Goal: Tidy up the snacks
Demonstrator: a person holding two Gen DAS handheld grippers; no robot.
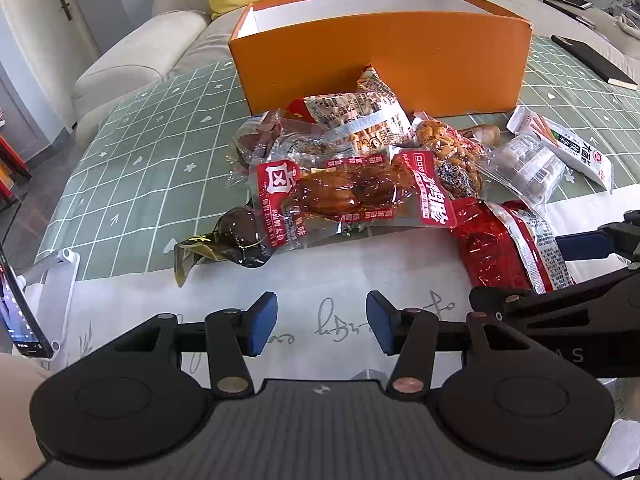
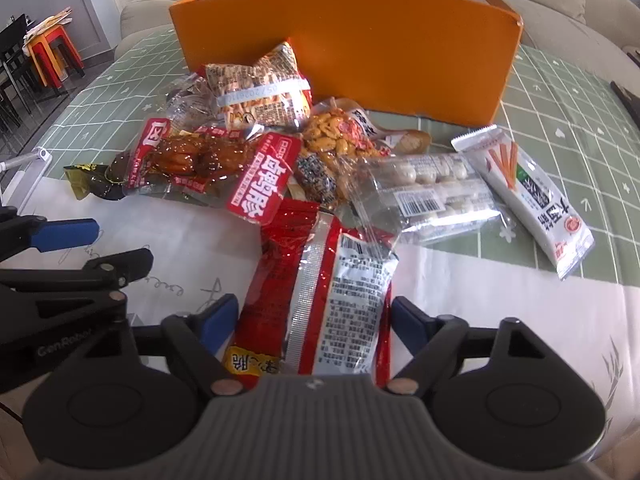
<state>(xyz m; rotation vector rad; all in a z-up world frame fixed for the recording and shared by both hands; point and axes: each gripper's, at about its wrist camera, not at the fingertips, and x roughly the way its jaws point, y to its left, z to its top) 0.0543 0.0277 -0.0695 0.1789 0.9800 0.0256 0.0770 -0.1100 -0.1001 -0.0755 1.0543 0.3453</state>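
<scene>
A heap of snack packets is spread over the bench (image 1: 120, 152), which is covered by a green grid-patterned cloth and, nearer the cameras, a white sheet with script. An orange box (image 1: 380, 60) with a white inside is seen at the top centre of both views, open at the top and standing just behind the heap. In the right wrist view the red foil packet (image 2: 320, 292) lies at lower centre, its printed silver back turned up, and it is flanked by the right gripper (image 2: 310, 326), whose blue pads stand on either side of it; whether the pads press on the foil cannot be told. In the left wrist view the left gripper (image 1: 322, 322) is seen at lower centre with its jaws released and only the white sheet between them. A clear packet of glazed meat with red labels (image 1: 352, 196) lies at the centre of that view, with a dark wrapped snack (image 1: 236, 236) touching its left end. A peanut packet (image 2: 340, 140), a clear tray of pale round sweets (image 2: 428, 192) and a white stick-snack packet (image 2: 532, 204) are seen to the right in the right wrist view. A phone on a white stand (image 1: 24, 308) is seen at the left edge.
</scene>
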